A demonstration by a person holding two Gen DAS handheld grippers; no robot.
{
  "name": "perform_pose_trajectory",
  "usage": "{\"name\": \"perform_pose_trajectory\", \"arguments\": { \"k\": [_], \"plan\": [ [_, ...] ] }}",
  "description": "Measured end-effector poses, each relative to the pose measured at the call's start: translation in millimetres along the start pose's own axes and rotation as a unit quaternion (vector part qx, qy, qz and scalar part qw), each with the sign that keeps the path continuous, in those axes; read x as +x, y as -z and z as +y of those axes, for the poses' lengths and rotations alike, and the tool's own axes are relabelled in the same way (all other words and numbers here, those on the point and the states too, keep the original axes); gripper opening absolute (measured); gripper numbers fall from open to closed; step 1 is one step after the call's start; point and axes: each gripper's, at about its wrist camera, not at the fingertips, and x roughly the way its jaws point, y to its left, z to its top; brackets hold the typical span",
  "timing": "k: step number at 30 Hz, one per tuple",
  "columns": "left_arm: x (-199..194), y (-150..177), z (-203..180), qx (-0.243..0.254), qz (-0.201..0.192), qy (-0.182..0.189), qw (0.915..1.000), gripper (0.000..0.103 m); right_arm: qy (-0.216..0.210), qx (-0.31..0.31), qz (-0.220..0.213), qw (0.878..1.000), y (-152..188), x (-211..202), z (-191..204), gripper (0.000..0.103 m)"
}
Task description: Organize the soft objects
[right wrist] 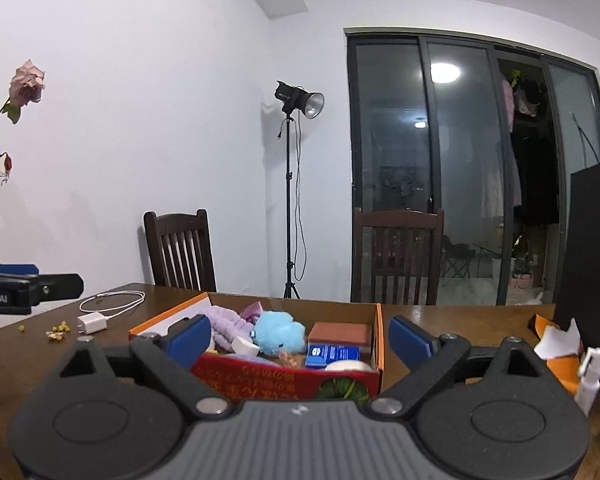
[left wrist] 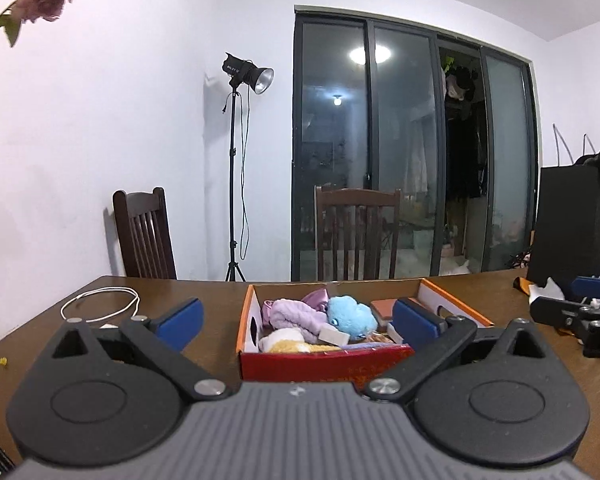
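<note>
Both grippers, left gripper [left wrist: 296, 322] and right gripper [right wrist: 300, 340], spread wide and hold nothing above the bench [left wrist: 212, 292], soft things (blue plush [left wrist: 350, 316], purple towel [left wrist: 296, 314]) already in the box [left wrist: 324, 362], so looks nearly done.

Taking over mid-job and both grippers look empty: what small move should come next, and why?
Probably ease the left gripper forward and down toward the blue plush. Both grippers are open and empty, short of the cardboard box, and the plush lies on top of the pile, nearest the fingers.
</note>
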Motion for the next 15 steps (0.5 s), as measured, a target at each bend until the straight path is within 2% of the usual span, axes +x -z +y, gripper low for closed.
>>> {"name": "perform_pose_trajectory", "arguments": {
  "k": [10,15],
  "plan": [
    [-47,14,-5,0.005,-0.01,0.003,0.9999,0.103,-0.006,0.005,-0.017,1.0,5,-43,18,0.1],
    [-80,23,-3,0.002,-0.011,-0.002,0.9999,0.103,-0.003,0.004,-0.013,1.0,9,-72,33,0.103]
  ]
}}
